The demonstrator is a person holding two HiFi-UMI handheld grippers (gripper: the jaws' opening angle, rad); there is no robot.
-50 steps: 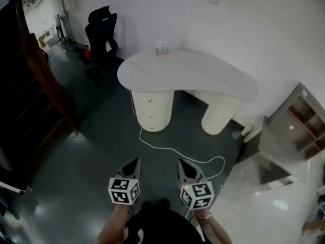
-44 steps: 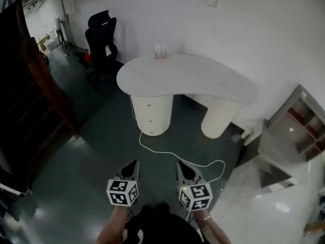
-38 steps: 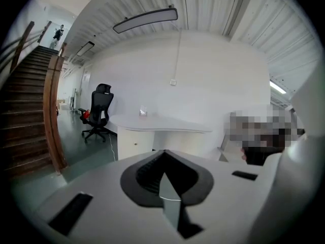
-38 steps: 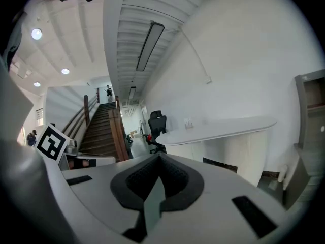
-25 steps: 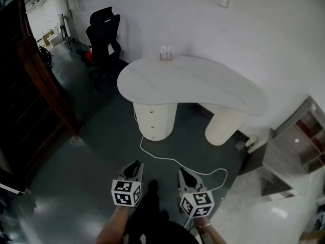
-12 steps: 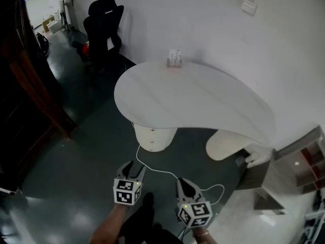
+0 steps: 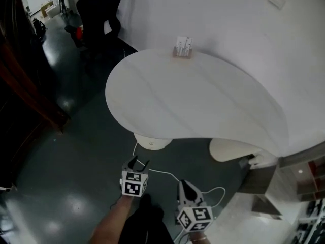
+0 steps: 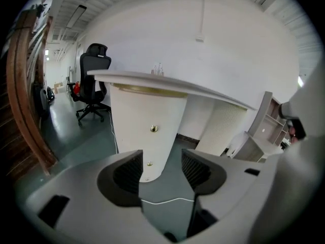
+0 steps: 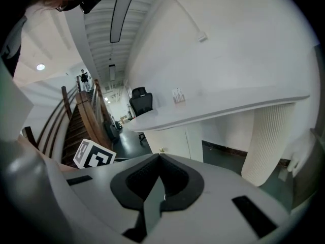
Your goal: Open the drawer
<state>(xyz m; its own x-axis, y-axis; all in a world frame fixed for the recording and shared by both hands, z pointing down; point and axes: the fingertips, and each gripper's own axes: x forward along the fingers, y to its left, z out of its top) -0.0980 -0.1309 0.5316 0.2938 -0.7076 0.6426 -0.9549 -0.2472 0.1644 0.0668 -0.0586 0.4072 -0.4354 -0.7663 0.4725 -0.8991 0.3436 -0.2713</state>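
Observation:
A white curved desk [image 7: 193,100] stands on a round drawer pedestal [image 8: 147,131] with small brass knobs [image 8: 154,128] down its front. In the head view the tabletop hides most of the pedestal [image 7: 151,143]. My left gripper [image 7: 138,161] points at the pedestal from a short way off. Its jaws are opening, and nothing is between them [image 8: 161,159]. The lower knob [image 8: 149,163] shows in the gap, farther off. My right gripper [image 7: 184,186] hangs back to the right, shut on nothing [image 9: 159,156], and touches nothing.
A white cable [image 7: 162,174] trails over the dark floor from the pedestal. A black office chair [image 7: 101,4] stands far left, a ribbed second leg [image 8: 221,128] to the right, a grey shelf unit [image 7: 299,177] at the right edge. A small holder [image 7: 184,47] sits on the desk.
Both grippers have come forward and down toward the pedestal, and the desk now fills more of the head view. The left gripper's jaws have spread from nearly shut to wide.

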